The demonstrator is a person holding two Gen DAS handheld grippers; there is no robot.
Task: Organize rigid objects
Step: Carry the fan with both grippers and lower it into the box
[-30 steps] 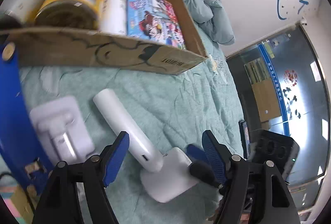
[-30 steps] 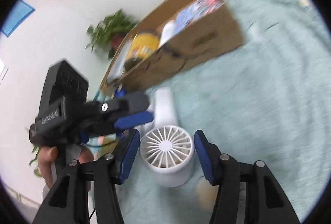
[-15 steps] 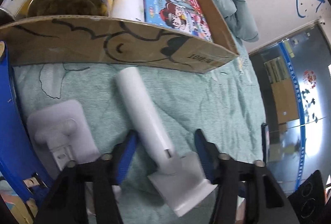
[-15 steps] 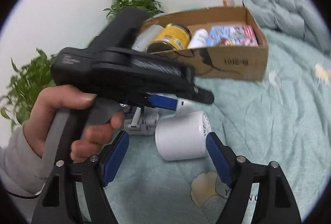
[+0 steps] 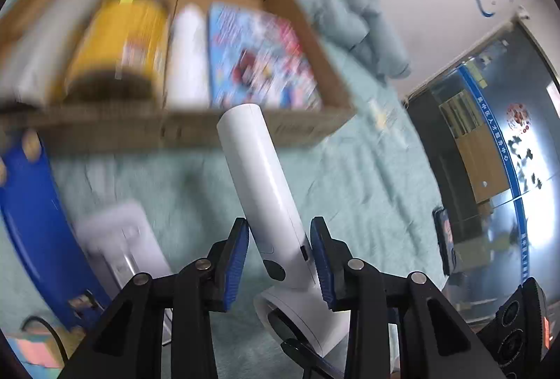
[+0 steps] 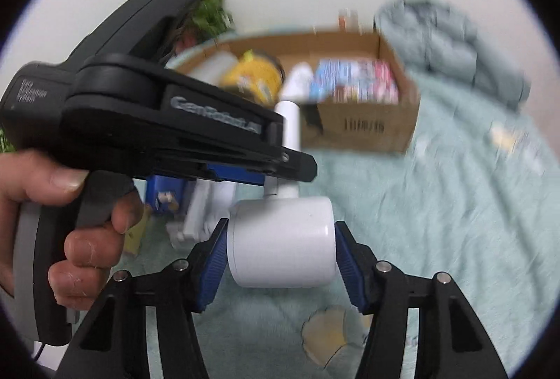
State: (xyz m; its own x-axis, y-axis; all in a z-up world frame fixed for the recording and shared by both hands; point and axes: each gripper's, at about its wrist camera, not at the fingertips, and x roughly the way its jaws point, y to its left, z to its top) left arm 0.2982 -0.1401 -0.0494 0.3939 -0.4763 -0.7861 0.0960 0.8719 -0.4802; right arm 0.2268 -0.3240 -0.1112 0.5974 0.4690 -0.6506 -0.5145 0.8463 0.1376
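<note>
A white handheld fan is gripped at both ends, just above the teal bedspread [image 5: 367,190]. My left gripper [image 5: 280,256] has its closing jaws pressed on the fan's handle [image 5: 255,162], which points up toward the cardboard box [image 5: 245,130]. In the right wrist view my right gripper [image 6: 281,253] is closing too, its blue pads against both flat ends of the round fan head [image 6: 280,228]. A person's hand [image 6: 70,221] holds the left gripper's black housing [image 6: 157,119] at the left.
The open box holds a white cylinder [image 5: 45,46], a yellow jar [image 5: 122,42], a white bottle [image 5: 189,56] and a colourful book [image 5: 259,63]. A white stand [image 5: 119,239] and a blue object [image 5: 31,221] lie at the left. A bunched quilt [image 5: 343,11] is behind the box.
Left jaws narrowed around the fan handle and now grip it. Right jaws widened, then closed on the fan head. The fan has come up off the bedspread.
</note>
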